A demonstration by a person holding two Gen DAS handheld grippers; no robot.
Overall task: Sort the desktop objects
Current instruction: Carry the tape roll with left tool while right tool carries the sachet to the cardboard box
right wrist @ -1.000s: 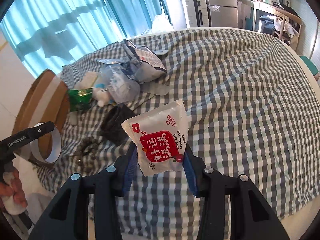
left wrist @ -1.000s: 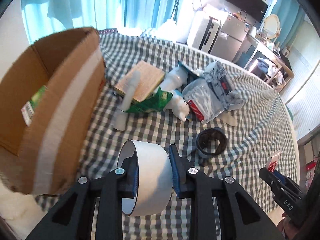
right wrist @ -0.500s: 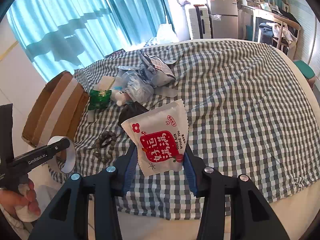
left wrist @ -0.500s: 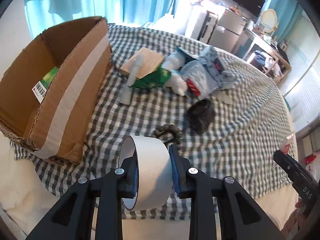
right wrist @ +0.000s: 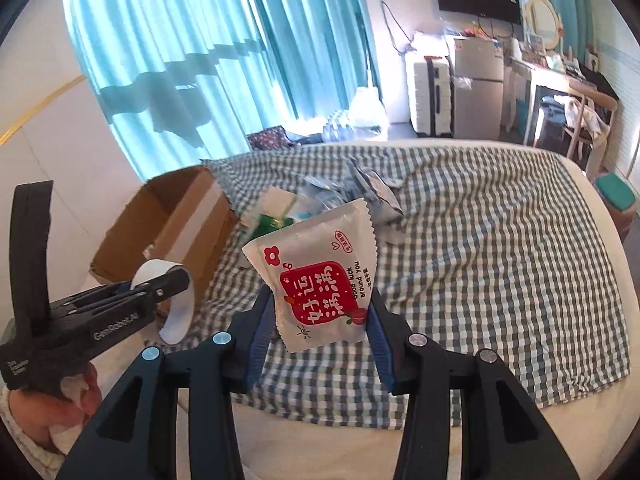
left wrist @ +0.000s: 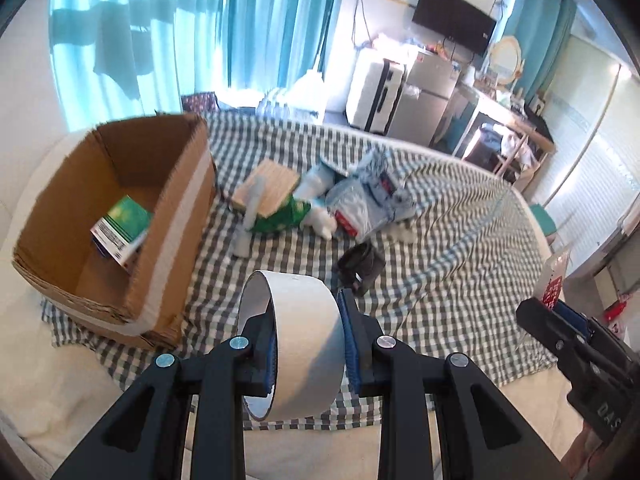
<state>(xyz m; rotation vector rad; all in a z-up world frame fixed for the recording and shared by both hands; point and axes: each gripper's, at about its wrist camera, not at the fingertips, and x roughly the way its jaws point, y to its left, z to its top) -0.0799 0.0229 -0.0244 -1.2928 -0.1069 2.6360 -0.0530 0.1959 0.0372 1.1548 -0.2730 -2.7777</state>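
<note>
Two tools were in our hands, both raised above the bed (left wrist: 460,240) with its grey-and-white checked cloth. Our left tool (left wrist: 308,344) was clenched on a wide roll of white tape (left wrist: 300,336), held on edge between the blue pads, just beside the open brown cardboard box (left wrist: 120,216) that contained a green-and-white carton (left wrist: 120,232). Our right tool (right wrist: 320,320) gripped a white snack packet with a red label (right wrist: 320,276) upright by its lower sides. Farther back on the cloth lay a heap of plastic bags (left wrist: 368,200), a wooden block (left wrist: 268,188) and a black pouch (left wrist: 360,264).
</note>
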